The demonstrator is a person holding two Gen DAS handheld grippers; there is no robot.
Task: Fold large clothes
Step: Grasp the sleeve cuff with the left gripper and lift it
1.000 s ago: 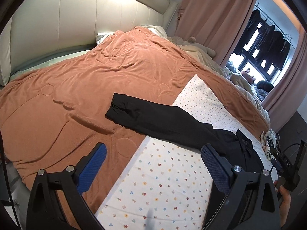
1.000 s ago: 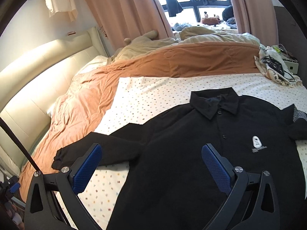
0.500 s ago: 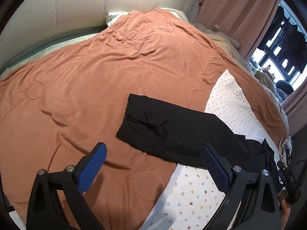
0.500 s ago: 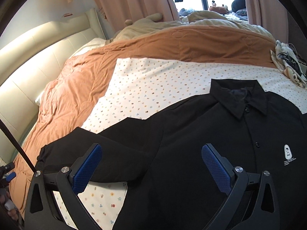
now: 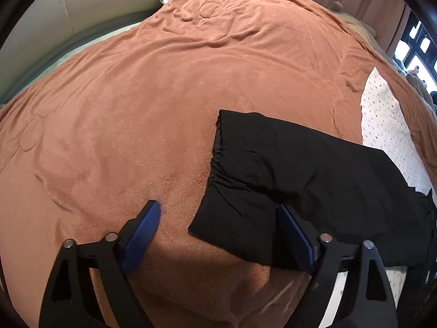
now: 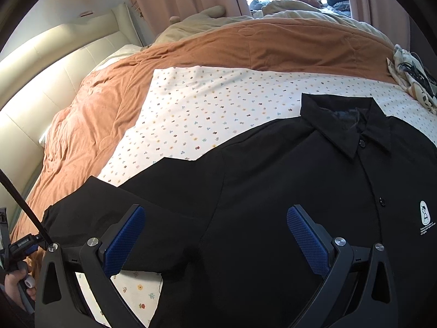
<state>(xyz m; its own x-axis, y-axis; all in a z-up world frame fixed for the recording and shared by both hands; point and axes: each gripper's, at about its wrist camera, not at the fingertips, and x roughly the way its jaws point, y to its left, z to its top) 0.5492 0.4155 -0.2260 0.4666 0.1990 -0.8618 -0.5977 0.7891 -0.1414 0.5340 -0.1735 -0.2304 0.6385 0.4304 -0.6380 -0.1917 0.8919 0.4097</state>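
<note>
A black long-sleeved shirt [image 6: 273, 191] lies face up on the bed, collar [image 6: 349, 125] away from me, white logo [image 6: 424, 217] on the chest. Its sleeve [image 5: 300, 169] stretches left onto the orange blanket [image 5: 164, 95], ending in a gathered cuff [image 5: 218, 150]. My left gripper [image 5: 218, 229] hangs low over the cuff's near corner. Its jaws are closing, the corner lies between them, and the left pad [image 5: 144, 227] is still off the cloth. My right gripper [image 6: 215, 235] stands open just above the shirt, where the sleeve meets the body, with nothing gripped.
A white flower-print sheet [image 6: 204, 104] lies under the shirt, on top of the orange blanket. The cream padded headboard [image 5: 82, 5] runs along the far side. A patterned cloth with cables [image 6: 409, 73] sits at the bed's right edge. A hand [image 6: 16, 284] shows at lower left.
The left gripper has dropped and moved toward the sleeve cuff, and its jaws have narrowed around the cuff's corner. The right gripper has come lower and nearer over the shirt's sleeve side.
</note>
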